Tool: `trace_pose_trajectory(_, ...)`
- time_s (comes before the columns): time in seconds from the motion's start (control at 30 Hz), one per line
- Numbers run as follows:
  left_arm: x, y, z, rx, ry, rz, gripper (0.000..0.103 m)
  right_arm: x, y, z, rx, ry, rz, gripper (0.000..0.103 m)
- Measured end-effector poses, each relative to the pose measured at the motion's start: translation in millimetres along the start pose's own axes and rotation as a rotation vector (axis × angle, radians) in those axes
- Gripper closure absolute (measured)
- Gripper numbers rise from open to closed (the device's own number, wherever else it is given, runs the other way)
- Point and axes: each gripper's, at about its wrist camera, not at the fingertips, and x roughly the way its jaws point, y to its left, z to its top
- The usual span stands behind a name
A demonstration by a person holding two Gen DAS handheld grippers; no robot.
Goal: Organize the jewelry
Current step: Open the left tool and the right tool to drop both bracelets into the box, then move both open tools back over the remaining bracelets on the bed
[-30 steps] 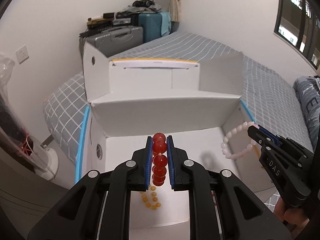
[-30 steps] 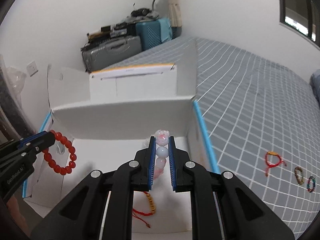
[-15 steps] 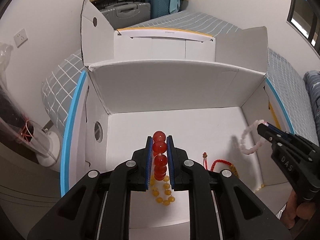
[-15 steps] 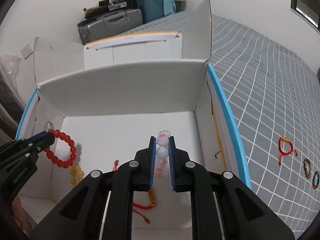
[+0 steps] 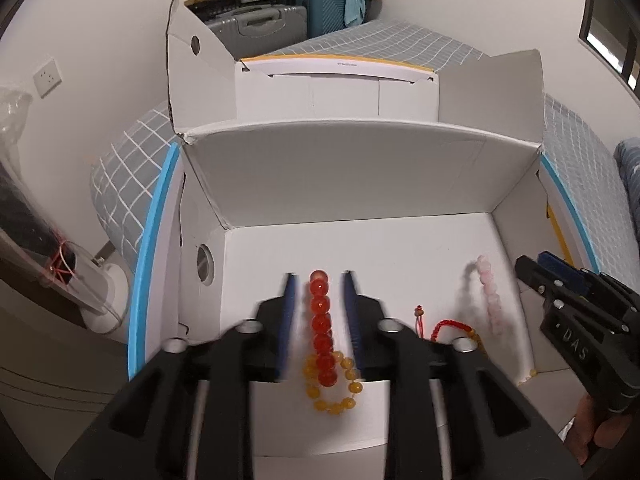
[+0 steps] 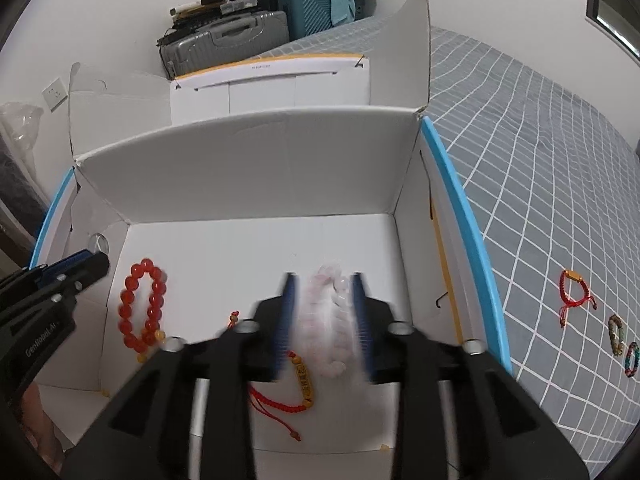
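both bracelets (image 5: 322,328) lie between parted tongs (image 5: 320,312).

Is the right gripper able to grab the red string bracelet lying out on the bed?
Probably yes, after lifting out. The right gripper is open over the white box, and the red string bracelet lies uncovered on the bed to its right. The box's side wall stands between them.
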Motion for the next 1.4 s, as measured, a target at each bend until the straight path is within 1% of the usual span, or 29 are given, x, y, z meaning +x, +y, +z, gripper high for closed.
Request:
trace_pose_trajectory(0.03,-3,0,0,-0.002,-0.010,0.002,0.058,-3,0,0,0.005,-0.013,0.002,0.047)
trace_pose_trajectory(0.07,-6,1,0,-0.002,-0.020,0.004,0.050,-9,-1,0,0.013,-0.034,0.006,0.042)
trace_pose_trajectory(0.1,-10,1,1,-0.004,-0.031,0.004,0.035,-13,-1,1,0.017,-0.048,0.008,0.036)
trace_pose_trajectory(0.13,-15,1,1,-0.005,-0.051,0.010,0.028,-17,0,1,0.019,-0.062,0.011,0.031)
trace_pose_trajectory(0.17,-19,1,2,-0.005,-0.065,0.019,0.026,-22,1,1,0.016,-0.075,0.013,0.028)
trace_pose_trajectory(0.23,-25,2,3,-0.013,-0.086,0.019,0.013,-31,3,1,0.011,-0.106,0.010,0.010)
trace_pose_trajectory(0.27,-28,3,4,-0.016,-0.097,0.012,0.011,-37,4,1,0.006,-0.131,0.004,0.008)
trace_pose_trajectory(0.33,-32,5,5,-0.020,-0.114,0.014,0.006,-46,5,1,0.005,-0.167,-0.009,0.008)
trace_pose_trajectory(0.47,-34,6,6,-0.027,-0.121,0.013,0.006,-62,2,-2,0.005,-0.209,-0.036,0.008)
trace_pose_trajectory(0.6,-39,-1,4,-0.007,-0.130,-0.002,0.006,-73,-9,-7,0.035,-0.229,-0.062,0.008)
trace_pose_trajectory(0.87,-56,-26,-2,0.033,-0.148,-0.049,0.006,-97,-39,-24,0.072,-0.228,-0.117,0.008)
trace_pose_trajectory(1.1,-63,-48,-6,0.064,-0.151,-0.068,0.006,-113,-64,-37,0.112,-0.227,-0.156,0.008)
trace_pose_trajectory(1.2,-68,-63,-8,0.085,-0.151,-0.081,0.006,-127,-78,-46,0.144,-0.236,-0.176,0.008)
trace_pose_trajectory(1.3,-73,-84,-11,0.126,-0.142,-0.104,0.006,-143,-95,-55,0.174,-0.239,-0.196,0.008)
trace_pose_trajectory(1.4,-80,-107,-13,0.161,-0.141,-0.133,0.006,-159,-116,-64,0.217,-0.229,-0.222,0.008)
